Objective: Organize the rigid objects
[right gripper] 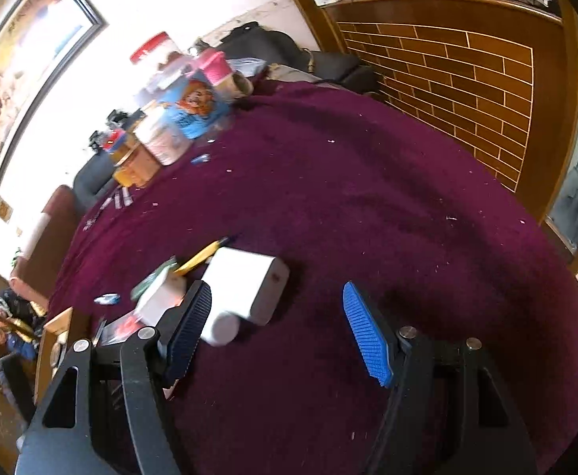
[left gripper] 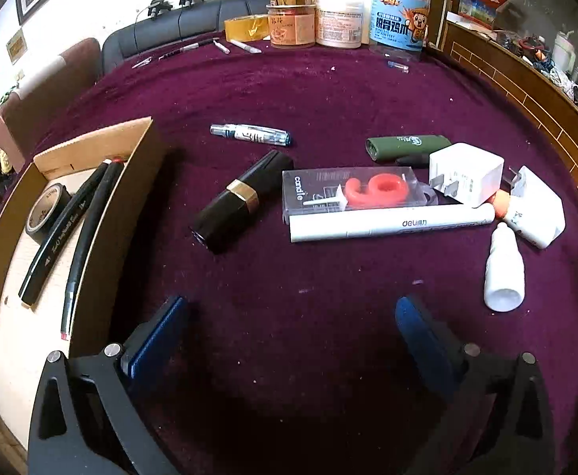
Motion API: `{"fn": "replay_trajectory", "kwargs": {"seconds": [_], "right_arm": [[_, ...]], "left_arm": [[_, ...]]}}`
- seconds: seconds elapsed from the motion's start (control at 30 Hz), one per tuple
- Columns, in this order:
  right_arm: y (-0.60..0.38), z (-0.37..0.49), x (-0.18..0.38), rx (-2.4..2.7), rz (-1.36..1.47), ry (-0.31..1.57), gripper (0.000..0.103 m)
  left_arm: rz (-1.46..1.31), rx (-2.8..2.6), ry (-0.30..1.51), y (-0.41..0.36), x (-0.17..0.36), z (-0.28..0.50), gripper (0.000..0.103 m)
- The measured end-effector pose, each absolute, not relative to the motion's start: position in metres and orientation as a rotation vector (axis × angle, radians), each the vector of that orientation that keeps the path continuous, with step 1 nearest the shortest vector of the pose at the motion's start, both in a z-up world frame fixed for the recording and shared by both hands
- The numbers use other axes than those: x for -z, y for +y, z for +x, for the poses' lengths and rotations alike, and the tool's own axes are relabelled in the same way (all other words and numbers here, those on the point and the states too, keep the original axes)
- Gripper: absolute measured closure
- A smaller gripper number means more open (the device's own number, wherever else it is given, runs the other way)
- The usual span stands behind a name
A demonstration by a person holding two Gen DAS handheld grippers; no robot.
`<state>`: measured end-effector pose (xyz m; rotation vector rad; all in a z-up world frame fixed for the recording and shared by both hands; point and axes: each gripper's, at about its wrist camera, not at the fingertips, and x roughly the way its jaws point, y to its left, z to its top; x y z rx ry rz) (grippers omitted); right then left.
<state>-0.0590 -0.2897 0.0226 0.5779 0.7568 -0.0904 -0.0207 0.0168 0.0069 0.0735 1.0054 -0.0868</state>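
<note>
A wooden box point(left gripper: 138, 182) at the left holds a black tape roll point(left gripper: 47, 209) and two black pens point(left gripper: 63, 233). On the purple cloth lie a black tube with a gold band point(left gripper: 235, 202), a clear vial point(left gripper: 251, 134), a green case point(left gripper: 407, 146), a candle pack with a red 9 point(left gripper: 352, 194), a white marker point(left gripper: 388, 223), a white charger point(left gripper: 467, 172) and a small white bottle point(left gripper: 504, 277). My left gripper point(left gripper: 290, 303) hovers open and empty in front of them. My right gripper point(right gripper: 277, 288) is open; a white charger point(right gripper: 249, 285) and the bottle point(right gripper: 221, 328) sit by its left finger, untouched.
Jars and tubs point(left gripper: 348, 19) line the table's far edge, with loose pens beside them. A wooden cabinet point(right gripper: 447, 79) with brick-pattern lines stands to the right. A yellow pen point(right gripper: 201, 257) lies behind the charger. Chairs stand past the far left edge.
</note>
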Motion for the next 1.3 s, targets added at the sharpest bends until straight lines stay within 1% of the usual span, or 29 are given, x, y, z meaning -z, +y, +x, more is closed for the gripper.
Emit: {"fn": "replay_trajectory", "kwargs": {"seconds": [0.2, 0.37, 0.53, 1.3], "right_arm": [[-0.288, -0.046, -0.002, 0.114, 0.576, 0.767, 0.034], [-0.292, -0.045, 0.002, 0.106, 0.595, 0.765, 0.034], [-0.302, -0.057, 0.002, 0.126, 0.645, 0.719, 0.034], [-0.298, -0.053, 0.004, 0.138, 0.634, 0.744, 0.034]], "left_arm": [[0.064, 0.09, 1.005, 0.016, -0.004, -0.022, 0.001], [0.065, 0.089, 1.005, 0.016, -0.004, -0.02, 0.001], [0.065, 0.089, 1.005, 0.015, -0.003, -0.019, 0.001], [0.065, 0.09, 1.002, 0.015, -0.003, -0.018, 0.001]]}}
